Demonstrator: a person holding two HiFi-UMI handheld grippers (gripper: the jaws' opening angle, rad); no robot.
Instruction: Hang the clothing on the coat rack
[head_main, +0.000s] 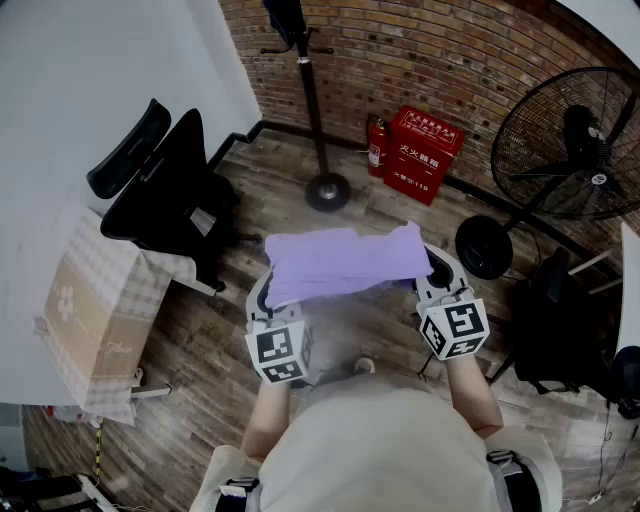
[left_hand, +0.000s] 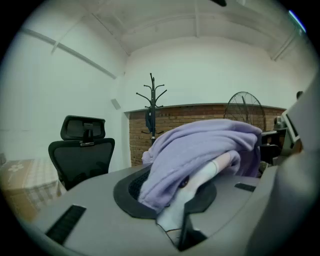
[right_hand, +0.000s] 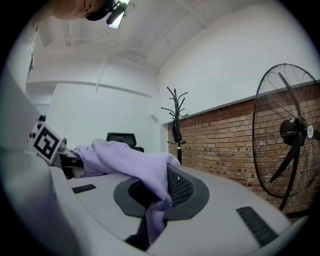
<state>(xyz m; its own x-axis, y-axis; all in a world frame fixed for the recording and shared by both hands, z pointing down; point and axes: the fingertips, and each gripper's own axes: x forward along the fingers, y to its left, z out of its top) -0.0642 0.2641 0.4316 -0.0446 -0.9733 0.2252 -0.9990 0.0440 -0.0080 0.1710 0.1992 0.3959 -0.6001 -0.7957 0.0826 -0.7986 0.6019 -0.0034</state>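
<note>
Holding the purple garment (head_main: 345, 262) stretched between both claws, well short of the coat rack (head_main: 312, 100).

Left gripper (head_main: 262, 297): jaws pressed together on one end of the cloth. In its own view the fabric bunches over the pads and a paler fold is caught in the pinch.

Right gripper (head_main: 438, 275): jaws likewise clamped on the other end, with a flap of purple hanging down through the gap in its own view.

Position relative to the rack: the garment sits on my side of the rack's round base (head_main: 327, 190), apart from it, with bare floor between. Its long axis runs from claw to claw, so it lies crosswise to the line that leads to the pole. The pole stands nearly straight ahead of the garment's middle, a little toward the left claw's end. I judge the left gripper slightly nearer to it, though not by much.

Both gripper views show the rack upright against the brick wall, its hooks (left_hand: 152, 92) higher than the cloth. A dark item (left_hand: 149, 120) already hangs on the pole below the hooks.

Judgement: the carry is under way and the hanging is not yet done. The next move needs travel forward toward the pole and a lift, since the hooks sit above the present height of both claws.
</note>
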